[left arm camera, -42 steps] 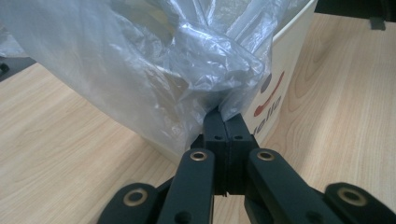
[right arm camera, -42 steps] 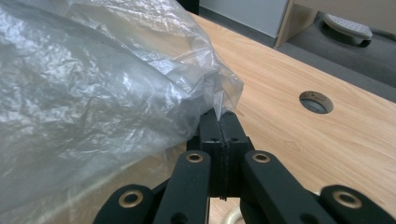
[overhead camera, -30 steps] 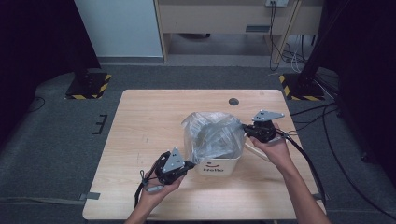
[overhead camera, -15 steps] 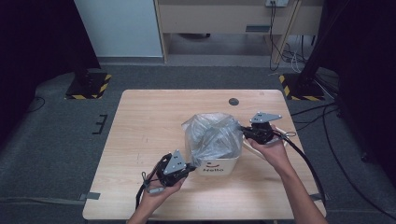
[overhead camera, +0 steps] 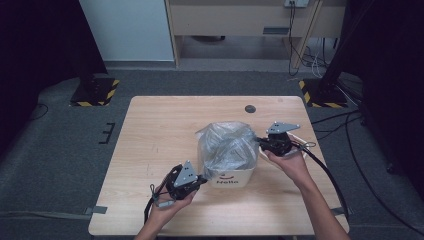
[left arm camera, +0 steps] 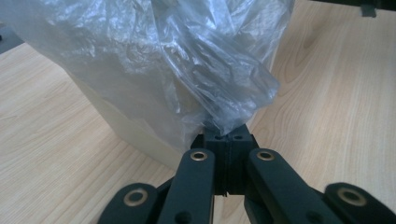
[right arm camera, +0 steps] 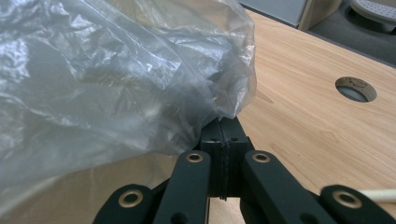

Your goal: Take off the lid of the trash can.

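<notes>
High view: a white bin point(overhead camera: 234, 177) stands on the table point(overhead camera: 160, 130), right of centre and nearer the near edge, with a clear plastic bag point(overhead camera: 227, 147) bunched up out of its top. The left gripper point(overhead camera: 199, 180) sits at the bin's near left corner; the right gripper point(overhead camera: 260, 144) sits at the bag's right side, toward the table's right edge. A round hole point(overhead camera: 250, 108) lies near the far edge. Left gripper view: the left gripper's point(left arm camera: 229, 135) jaws are pressed together, pinching a fold of the bag point(left arm camera: 177, 60) just above the bin wall point(left arm camera: 135, 130). Right gripper view: the right gripper's point(right arm camera: 223, 123) jaws are likewise pressed together on the bag's point(right arm camera: 107, 79) edge, with the hole point(right arm camera: 356, 88) well apart on the table. Risk assessment: each grip holds only a thin edge of film. Pulling the two pinches apart too hard would likely tear the film or slip it from the pads. An uneven or upward pull could tip or drag the light bin toward the table edge.
</notes>
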Available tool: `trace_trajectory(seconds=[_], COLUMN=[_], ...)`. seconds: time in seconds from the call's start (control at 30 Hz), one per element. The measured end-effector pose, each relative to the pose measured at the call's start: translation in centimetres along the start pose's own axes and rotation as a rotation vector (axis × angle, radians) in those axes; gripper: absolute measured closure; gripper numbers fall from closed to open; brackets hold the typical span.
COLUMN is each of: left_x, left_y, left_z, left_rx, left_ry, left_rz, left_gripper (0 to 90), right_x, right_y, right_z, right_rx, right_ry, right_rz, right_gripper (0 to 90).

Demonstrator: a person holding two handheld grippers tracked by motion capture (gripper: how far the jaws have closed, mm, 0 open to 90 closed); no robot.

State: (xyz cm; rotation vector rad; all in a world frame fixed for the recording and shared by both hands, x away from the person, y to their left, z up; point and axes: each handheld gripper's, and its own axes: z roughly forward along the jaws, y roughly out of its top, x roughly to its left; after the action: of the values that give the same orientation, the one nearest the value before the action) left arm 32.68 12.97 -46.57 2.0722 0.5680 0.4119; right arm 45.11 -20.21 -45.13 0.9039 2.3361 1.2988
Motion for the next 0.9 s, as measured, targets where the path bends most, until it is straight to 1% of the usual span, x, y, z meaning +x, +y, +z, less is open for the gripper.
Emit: trace_trajectory(seconds=[0.4, 0.43, 0.53, 0.57, 0.6, 0.63, 0.67, 0.7, 0.73, 0.77, 0.8, 0.9], left_x=[0.5, 0.5, 0.5, 0.4, 0.4, 0.2, 0.2, 0.1, 0.0, 0.0, 0.0, -0.1], left_y=[-0.3, -0.3, -0.2, -0.2, -0.1, -0.1, -0.1, -0.1, 0.0, 0.0, 0.2, 0.5], left_z=[-0.2, -0.2, -0.4, -0.5, -0.6, -0.9, -0.9, -1.0, -1.4, -1.4, -1.9, -2.3], left_rx=[0.003, 0.004, 0.004, 0.001, 0.0, -0.002, -0.002, -0.005, -0.019, -0.019, -0.033, -0.041], left_ry=[0.011, 0.014, 0.026, 0.032, 0.036, 0.057, 0.057, 0.068, 0.087, 0.087, 0.093, 0.102], left_rz=[-0.011, -0.011, -0.011, -0.01, -0.008, 0.002, 0.002, 0.003, 0.01, 0.01, 0.016, 0.027], left_gripper=[90.0, 90.0, 89.1, 87.0, 82.6, 70.3, 65.6, 65.6, 57.6, 55.1, 54.1, 49.4], right_x=[0.1, 0.1, 0.1, 0.2, 0.2, 0.3, 0.3, 0.3, 0.3, 0.3, 0.3, 0.3], right_y=[-0.2, -0.3, -0.3, -0.3, -0.3, -0.3, -0.3, -0.4, -0.4, -0.3, -0.3, -0.3], right_z=[0.2, 0.2, 0.1, 0.0, 0.0, -0.1, -0.1, -0.1, 0.0, 0.0, 0.0, -0.1], right_rx=[0.009, 0.005, -0.004, -0.007, -0.01, -0.012, -0.012, -0.013, -0.014, -0.014, -0.013, -0.019], right_ry=[0.002, 0.002, -0.003, -0.002, -0.005, -0.007, -0.007, -0.009, -0.01, -0.011, -0.013, -0.018], right_rz=[-0.001, 0.008, 0.002, 0.005, 0.0, -0.001, -0.001, -0.002, -0.001, 0.0, 0.0, -0.005], right_gripper=[90.0, 90.0, 90.0, 90.0, 90.0, 90.0, 90.0, 90.0, 90.0, 90.0, 90.0, 90.0])
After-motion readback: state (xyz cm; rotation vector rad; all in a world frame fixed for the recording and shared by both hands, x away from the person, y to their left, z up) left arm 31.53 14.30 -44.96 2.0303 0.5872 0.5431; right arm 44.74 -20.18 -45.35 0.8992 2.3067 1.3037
